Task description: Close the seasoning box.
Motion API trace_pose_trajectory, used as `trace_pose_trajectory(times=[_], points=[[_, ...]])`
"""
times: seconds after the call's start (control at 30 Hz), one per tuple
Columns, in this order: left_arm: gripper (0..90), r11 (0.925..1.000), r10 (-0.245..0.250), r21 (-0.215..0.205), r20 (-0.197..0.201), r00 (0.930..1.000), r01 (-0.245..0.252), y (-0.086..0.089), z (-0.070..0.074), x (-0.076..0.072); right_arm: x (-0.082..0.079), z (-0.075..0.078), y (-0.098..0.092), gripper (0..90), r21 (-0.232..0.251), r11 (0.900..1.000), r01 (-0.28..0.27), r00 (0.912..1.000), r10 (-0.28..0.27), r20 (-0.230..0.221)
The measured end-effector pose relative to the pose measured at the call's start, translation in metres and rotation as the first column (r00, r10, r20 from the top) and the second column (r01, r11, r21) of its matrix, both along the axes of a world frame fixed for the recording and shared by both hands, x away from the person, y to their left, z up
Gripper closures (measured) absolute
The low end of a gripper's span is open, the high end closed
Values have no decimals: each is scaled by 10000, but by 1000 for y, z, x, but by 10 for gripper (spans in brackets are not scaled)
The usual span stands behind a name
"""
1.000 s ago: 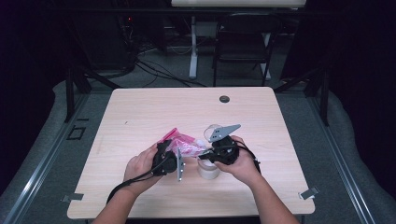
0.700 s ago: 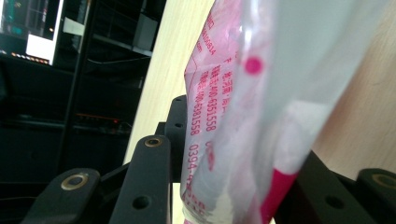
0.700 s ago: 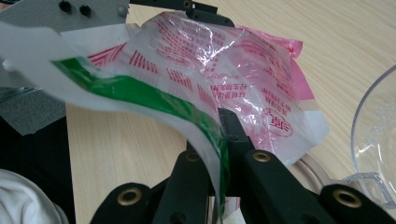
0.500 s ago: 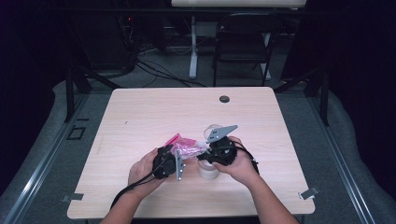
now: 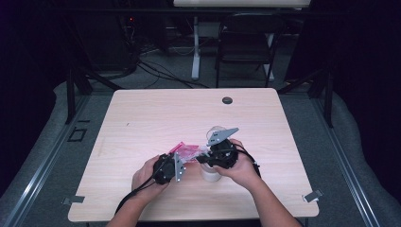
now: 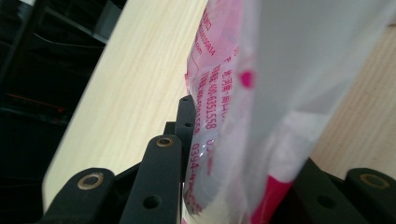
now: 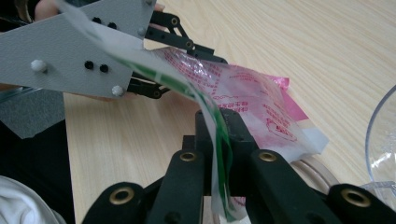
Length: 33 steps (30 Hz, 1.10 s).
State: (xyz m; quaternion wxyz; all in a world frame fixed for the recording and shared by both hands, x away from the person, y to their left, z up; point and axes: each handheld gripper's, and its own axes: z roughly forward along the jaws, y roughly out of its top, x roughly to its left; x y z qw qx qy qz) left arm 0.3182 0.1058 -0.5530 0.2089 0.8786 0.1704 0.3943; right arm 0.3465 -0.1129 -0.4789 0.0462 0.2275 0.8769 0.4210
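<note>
**Caller:** While the jaws of our right gripper (image 7: 219, 154) pinch the green-striped edge of the plastic packet (image 7: 243, 93), our left gripper (image 6: 224, 186) has the pink printed end running between its jaws, which have just been closing in on it. From the left gripper view we cannot tell whether they press the film yet.

**Analyst:** So we have it stretched between both tools, just above the worktop (image 5: 156, 118). We would judge this thing as very light and floppy. Thin film, glossy, so likely slippery.

**Caller:** Agreed, and it crumples rather than resists. Where do we take hold?

**Analyst:** At the flat sealed edges, as we do now. The middle bulges and would slide out.

**Caller:** Moving outward, in the high view our left hand (image 5: 146, 177) lies low over the near part of the worktop, its gripper aimed right toward the packet.

**Analyst:** And our right hand (image 5: 243, 168) sits opposite, its gripper pointed left, its grey plate tipped upward. Both forearms come in from the near edge, hands close together.

**Caller:** A clear cup (image 7: 383, 140) stands just beside the packet, with a roll of tape (image 5: 210, 174) beneath our right gripper.
</note>
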Motion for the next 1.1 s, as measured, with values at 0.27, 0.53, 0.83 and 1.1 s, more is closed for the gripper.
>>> trace_pose_trajectory(times=[0.27, 0.53, 0.83, 1.1], points=[[770, 9970, 113, -761, -575, 9983, -157, 6, -5, 4, 0, 2, -1, 731, 239, 9997, 56, 10000, -55, -61], [781, 9872, 225, -1544, -1166, 9929, -405, 15, -5, 9, -2, 9, -3, 664, 629, 9979, 175, 9998, -174, -10], [790, 9529, 342, -2891, -1974, 9797, -915, 30, -4, 17, -2, 17, -10, 617, 1000, 9936, 520, 9984, -540, 168], [797, 9159, 377, -3783, -2516, 9671, -1341, 38, -4, 23, -2, 22, -16, 606, 1236, 9897, 729, 9967, -768, 270]])
